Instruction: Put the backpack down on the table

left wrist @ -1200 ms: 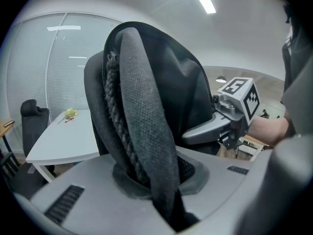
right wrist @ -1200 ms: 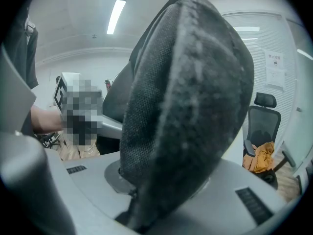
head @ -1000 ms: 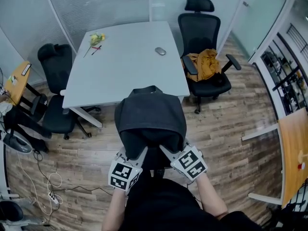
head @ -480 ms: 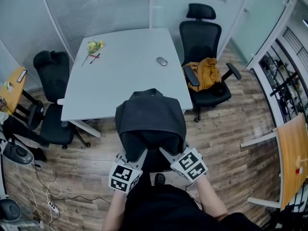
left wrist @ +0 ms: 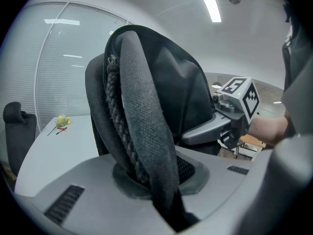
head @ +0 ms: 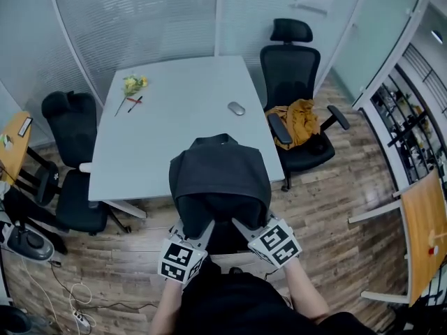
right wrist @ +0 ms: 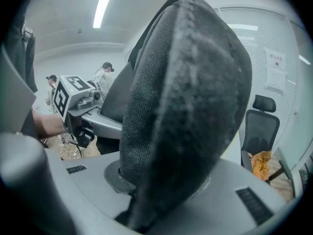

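Head view: backpack [head: 220,180], dark grey, is being carried in the air in front of the person. Its far end is overlapping the near edge of the white tabletop [head: 174,128] in this view. Both grippers are gripping its near, lower end, the left gripper [head: 199,230] at the left corner and the right gripper [head: 242,225] at the right. Both forearms are reaching forward side by side, with the marker cubes turned upward. The backpack's long axis is running from the fingers away towards the tabletop, top end farthest from the person. A computer mouse [head: 236,108] and a yellow flower [head: 133,85] are lying farther back on the tabletop. An office chair [head: 297,89] with an orange cloth [head: 299,114] on its seat is standing to the right.

Left gripper view: the fingers are standing narrow, pinching a padded mesh shoulder strap [left wrist: 146,131] and a braided cord beside it. The backpack is rising upright from them, leaning slightly right, with the tabletop showing behind it at left.

Right gripper view: the fingers are closing narrowly on a padded mesh edge of the backpack, which is towering straight up from them and filling the middle of the view.
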A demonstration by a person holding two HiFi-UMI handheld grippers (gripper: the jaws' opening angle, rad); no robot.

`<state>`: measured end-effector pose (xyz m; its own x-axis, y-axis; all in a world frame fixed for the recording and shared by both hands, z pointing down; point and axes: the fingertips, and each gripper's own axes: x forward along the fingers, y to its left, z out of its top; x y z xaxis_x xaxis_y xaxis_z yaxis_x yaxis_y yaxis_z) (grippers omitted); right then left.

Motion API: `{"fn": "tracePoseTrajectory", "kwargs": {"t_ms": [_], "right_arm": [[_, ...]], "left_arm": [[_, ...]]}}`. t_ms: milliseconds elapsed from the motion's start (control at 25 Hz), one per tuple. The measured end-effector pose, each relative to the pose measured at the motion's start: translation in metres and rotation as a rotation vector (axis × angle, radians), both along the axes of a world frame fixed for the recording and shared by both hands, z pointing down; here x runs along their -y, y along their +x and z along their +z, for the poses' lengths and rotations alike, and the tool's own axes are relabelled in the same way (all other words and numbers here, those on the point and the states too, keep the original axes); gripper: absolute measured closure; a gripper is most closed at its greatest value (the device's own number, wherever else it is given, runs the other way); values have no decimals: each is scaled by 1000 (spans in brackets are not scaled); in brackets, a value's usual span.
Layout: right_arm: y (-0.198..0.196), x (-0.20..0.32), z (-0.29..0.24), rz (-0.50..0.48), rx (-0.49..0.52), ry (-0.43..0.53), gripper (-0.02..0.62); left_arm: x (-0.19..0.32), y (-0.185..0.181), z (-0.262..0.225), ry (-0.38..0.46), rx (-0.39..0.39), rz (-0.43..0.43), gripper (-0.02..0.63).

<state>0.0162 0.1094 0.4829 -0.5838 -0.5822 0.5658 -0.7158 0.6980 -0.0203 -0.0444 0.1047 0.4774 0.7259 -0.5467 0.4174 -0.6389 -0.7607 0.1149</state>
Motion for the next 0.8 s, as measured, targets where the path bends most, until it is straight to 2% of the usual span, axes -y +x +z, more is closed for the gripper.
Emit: {"fn": "tracePoseTrajectory", "kwargs": {"t_ms": [320,560,800], "right_arm": [[-28,34,-3,18,8,3,485],[-57,50,2,13,20,1,485],[-78,64,0,0,15,0,485]], "left_arm": [[35,-29,-4,27,16,22,548],[52,-57,-3,59,32,10,548],[65,-78,-4,57,25,-1,549]]}}
